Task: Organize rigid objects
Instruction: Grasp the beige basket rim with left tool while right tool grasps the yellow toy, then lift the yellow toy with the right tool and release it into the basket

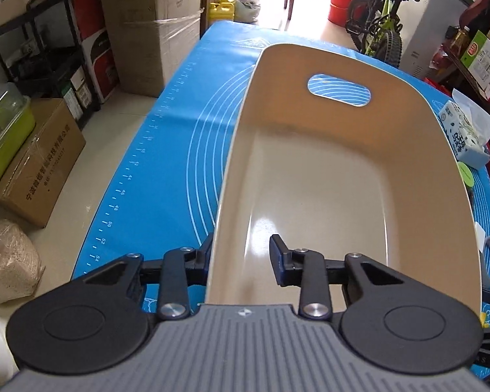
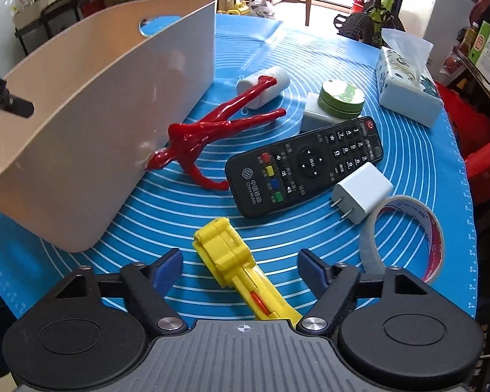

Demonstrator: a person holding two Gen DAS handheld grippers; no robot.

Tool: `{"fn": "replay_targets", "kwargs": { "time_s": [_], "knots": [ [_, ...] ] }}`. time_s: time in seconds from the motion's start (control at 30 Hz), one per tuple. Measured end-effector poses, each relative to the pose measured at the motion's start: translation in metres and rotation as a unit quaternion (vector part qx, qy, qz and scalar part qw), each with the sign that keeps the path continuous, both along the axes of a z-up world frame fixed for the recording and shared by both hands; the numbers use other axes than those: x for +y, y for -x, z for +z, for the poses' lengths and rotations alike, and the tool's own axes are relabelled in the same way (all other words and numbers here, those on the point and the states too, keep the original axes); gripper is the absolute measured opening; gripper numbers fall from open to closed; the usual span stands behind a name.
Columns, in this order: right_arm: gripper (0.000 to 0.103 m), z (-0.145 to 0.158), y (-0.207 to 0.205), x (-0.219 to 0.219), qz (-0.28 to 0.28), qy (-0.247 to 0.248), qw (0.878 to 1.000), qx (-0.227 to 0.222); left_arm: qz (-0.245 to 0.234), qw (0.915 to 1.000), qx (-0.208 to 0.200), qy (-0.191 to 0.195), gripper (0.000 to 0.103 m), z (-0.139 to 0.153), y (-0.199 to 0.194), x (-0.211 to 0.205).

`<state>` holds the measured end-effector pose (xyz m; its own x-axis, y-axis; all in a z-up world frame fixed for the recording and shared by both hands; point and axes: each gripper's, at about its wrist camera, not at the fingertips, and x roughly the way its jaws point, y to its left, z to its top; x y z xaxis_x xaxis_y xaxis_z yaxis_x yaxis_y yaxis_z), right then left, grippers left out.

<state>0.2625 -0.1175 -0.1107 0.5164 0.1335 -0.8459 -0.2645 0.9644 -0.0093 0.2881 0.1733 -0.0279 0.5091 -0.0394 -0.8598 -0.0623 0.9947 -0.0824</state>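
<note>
A beige plastic bin (image 1: 343,111) with a handle slot stands on the blue mat (image 1: 179,150), nothing inside it. My left gripper (image 1: 241,245) straddles the bin's near left wall, one finger outside and one inside; a gap shows, so it is open. In the right wrist view the bin (image 2: 98,124) stands at the left. My right gripper (image 2: 240,256) is open around a yellow plastic toy (image 2: 223,245) lying on the mat, its pads apart from it. Beyond lie a red figure (image 2: 205,130), a black remote (image 2: 305,163) and a white charger (image 2: 362,192).
A tape roll (image 2: 405,238) leans at the right. A green-lidded tin on a white box (image 2: 341,98), a white bottle (image 2: 268,85) and a tissue pack (image 2: 408,88) sit further back. Cardboard boxes (image 1: 36,163) and a shelf stand left of the table; a bicycle (image 1: 382,23) is beyond.
</note>
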Motion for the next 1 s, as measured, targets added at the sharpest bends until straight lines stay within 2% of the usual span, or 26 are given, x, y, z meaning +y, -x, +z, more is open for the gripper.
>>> {"fn": "replay_targets", "kwargs": {
  "time_s": [0.07, 0.2, 0.23, 0.27, 0.3, 0.37, 0.47, 0.77, 1.0],
  "knots": [
    [0.067, -0.001, -0.003, 0.001, -0.002, 0.0, 1.0, 0.005, 0.004, 1.0, 0.005, 0.0, 0.024, -0.001, -0.003, 0.003],
    [0.057, 0.0, -0.004, 0.007, 0.002, 0.0, 1.0, 0.004, 0.007, 0.9999, 0.009, 0.01, 0.018, -0.003, -0.006, 0.009],
    [0.055, -0.001, -0.005, 0.008, 0.003, 0.001, 1.0, 0.005, 0.005, 0.9999, 0.008, 0.007, 0.014, -0.003, -0.006, 0.009],
    [0.049, -0.001, -0.004, 0.01, 0.003, 0.004, 1.0, 0.005, 0.005, 1.0, 0.007, -0.003, 0.006, -0.003, -0.007, 0.008],
    [0.046, -0.002, -0.004, 0.011, 0.003, 0.008, 1.0, 0.003, 0.006, 0.9999, 0.007, -0.012, 0.005, -0.004, -0.007, 0.009],
    [0.045, -0.001, -0.002, 0.012, 0.001, 0.008, 1.0, -0.002, 0.008, 0.9999, 0.007, 0.0, 0.004, -0.004, -0.008, 0.013],
    [0.034, 0.001, -0.001, 0.011, -0.013, 0.006, 1.0, -0.007, 0.007, 1.0, 0.007, 0.0, 0.004, -0.005, -0.008, 0.013],
    [0.034, 0.02, 0.01, -0.004, -0.07, -0.019, 0.997, -0.04, 0.014, 0.9999, 0.009, 0.003, 0.005, -0.005, -0.008, 0.014],
    [0.034, 0.056, 0.017, -0.009, -0.088, -0.031, 0.992, -0.088, 0.02, 0.9997, 0.014, 0.005, 0.005, -0.005, -0.008, 0.015]
  ]
}}
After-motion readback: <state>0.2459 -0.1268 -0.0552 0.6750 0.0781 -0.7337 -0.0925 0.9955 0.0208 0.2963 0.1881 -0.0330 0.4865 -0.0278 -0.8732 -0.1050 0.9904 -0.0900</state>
